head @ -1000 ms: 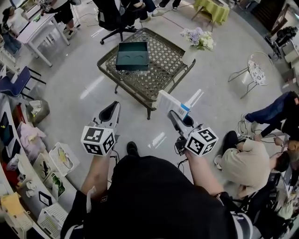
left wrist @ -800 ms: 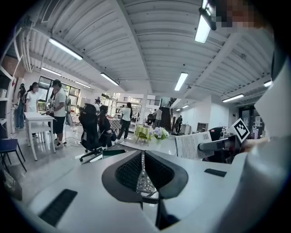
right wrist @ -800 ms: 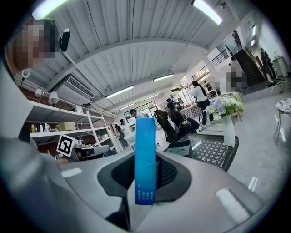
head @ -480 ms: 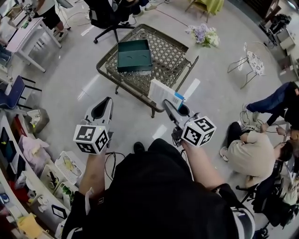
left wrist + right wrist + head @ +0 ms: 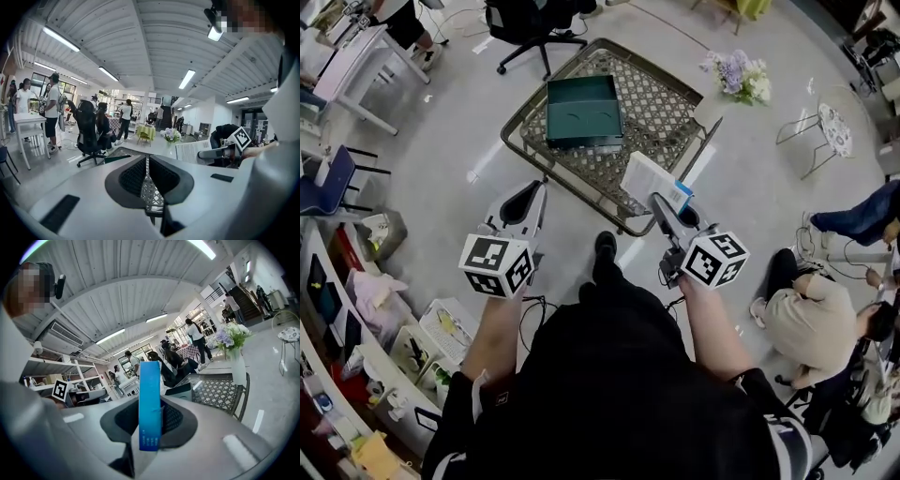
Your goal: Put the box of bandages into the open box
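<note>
Box of bandages (image 5: 652,182) (blue-edged) sits clamped in the right gripper (image 5: 662,201), while the left gripper (image 5: 530,191) is closed, empty.

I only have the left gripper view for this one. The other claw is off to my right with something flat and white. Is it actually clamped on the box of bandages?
Observer: Yes. In the right gripper view the right claw is shut on the box of bandages, whose blue edge stands upright between the jaws.
Operator: I see just a dark green sliver ahead. Where is the open box?
Observer: The head view shows the open box resting on the lattice table, toward its far left, dark green inside facing up.
Operator: Is the bandage box over it?
Observer: Not yet. In the head view it appears over the table's near edge, well short of the open box.
</note>
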`<state>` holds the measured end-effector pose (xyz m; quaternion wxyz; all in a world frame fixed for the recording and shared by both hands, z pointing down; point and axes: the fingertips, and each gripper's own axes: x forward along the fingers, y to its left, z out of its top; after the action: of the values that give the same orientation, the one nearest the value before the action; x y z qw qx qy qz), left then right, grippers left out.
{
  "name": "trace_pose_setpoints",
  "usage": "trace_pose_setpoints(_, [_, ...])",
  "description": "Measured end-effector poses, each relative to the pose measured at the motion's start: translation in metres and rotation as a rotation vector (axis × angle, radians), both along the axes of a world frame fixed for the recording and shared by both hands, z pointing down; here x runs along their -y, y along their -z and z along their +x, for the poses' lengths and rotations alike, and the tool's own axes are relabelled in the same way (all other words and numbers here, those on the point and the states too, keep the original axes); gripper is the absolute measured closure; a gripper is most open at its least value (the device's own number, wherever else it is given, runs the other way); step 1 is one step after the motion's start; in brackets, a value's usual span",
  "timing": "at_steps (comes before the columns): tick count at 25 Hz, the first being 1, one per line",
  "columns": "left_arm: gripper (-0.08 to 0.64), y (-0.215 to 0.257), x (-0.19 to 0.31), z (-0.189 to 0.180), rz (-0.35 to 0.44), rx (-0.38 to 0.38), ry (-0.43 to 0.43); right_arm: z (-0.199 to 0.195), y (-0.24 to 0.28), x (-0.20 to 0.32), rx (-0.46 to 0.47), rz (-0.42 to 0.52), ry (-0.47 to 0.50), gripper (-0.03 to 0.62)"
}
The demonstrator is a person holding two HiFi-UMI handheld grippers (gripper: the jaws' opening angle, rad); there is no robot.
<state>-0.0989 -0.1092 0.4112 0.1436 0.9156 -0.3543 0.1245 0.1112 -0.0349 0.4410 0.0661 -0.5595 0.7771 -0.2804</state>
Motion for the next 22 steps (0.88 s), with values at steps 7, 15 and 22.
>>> trace_pose_setpoints(7, [0.534,0.007,0.078,0.042,0.019,0.041,-0.024,0.037,-0.003,0.09,0.029,0.024,-0.001,0.505])
trace_pose_setpoints(15, [0.534,0.002,0.141,0.04,0.006,0.081,0.052,0.062,-0.023,0.159,0.061,-0.017,0.037,0.505])
trace_pose_setpoints(22, [0.534,-0.003,0.188,0.02,0.007,0.073,0.083,0.049,-0.042,0.215,0.043,-0.094,0.084,0.505])
